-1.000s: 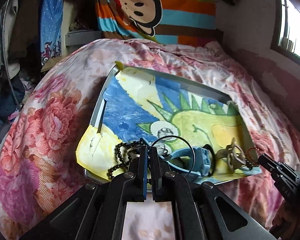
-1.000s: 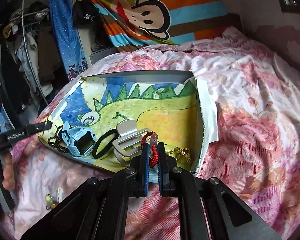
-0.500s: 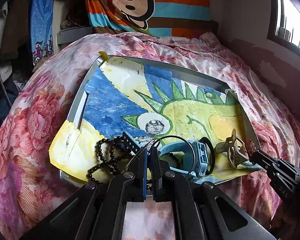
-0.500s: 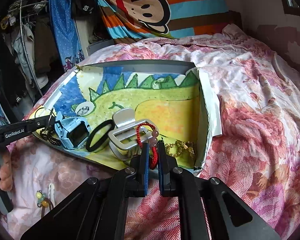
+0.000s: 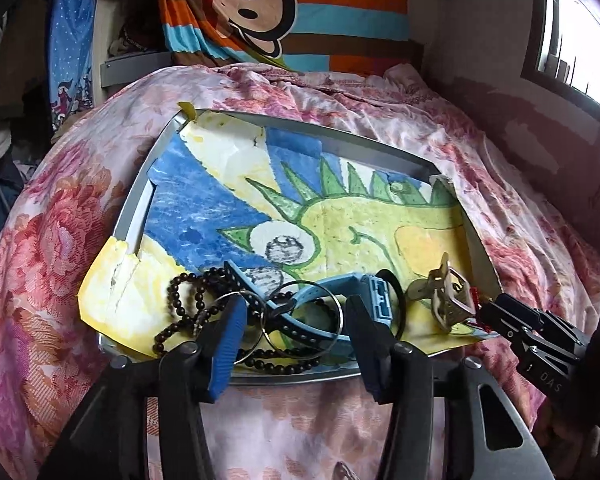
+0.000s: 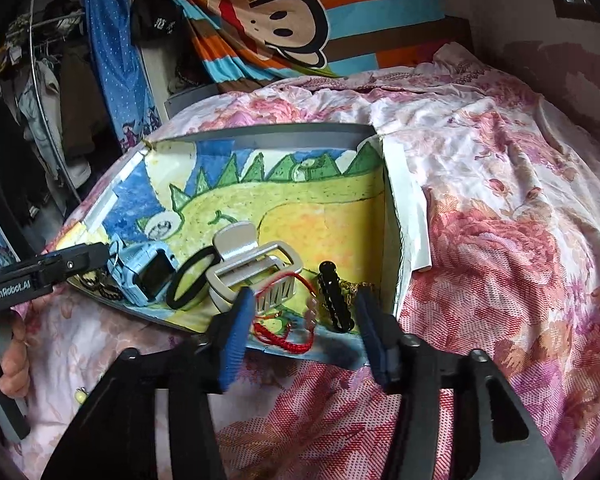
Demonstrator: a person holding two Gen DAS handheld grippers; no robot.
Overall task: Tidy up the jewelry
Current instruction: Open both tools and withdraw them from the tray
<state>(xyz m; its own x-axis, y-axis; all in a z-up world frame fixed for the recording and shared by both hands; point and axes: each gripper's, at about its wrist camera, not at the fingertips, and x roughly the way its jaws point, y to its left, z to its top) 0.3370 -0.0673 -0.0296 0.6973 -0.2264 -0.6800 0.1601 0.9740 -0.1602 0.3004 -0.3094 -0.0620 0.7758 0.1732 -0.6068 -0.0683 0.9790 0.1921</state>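
A grey tray [image 5: 139,196] lined with a dinosaur drawing lies on the bed. My left gripper [image 5: 295,320] is open at its near edge, over thin metal rings [image 5: 320,316], a black bead string [image 5: 179,308] and a blue watch [image 5: 376,300]. My right gripper [image 6: 304,320] is open over a red cord bracelet [image 6: 283,336] lying on the tray's near edge [image 6: 340,356]. Beside it lie a black hair clip [image 6: 334,296], a gold chain [image 6: 364,286], a beige claw clip [image 6: 251,264], a black hair tie [image 6: 191,280] and the watch [image 6: 147,268].
The floral quilt [image 6: 500,240] covers the bed around the tray. A striped monkey blanket [image 5: 283,12] hangs behind. Hanging clothes [image 6: 39,100] stand at the left. A small yellow trinket [image 6: 81,394] lies on the quilt near my left hand.
Both grippers have opened. The left let go of the metal rings and the right let go of the red cord bracelet, which now lie on the tray.
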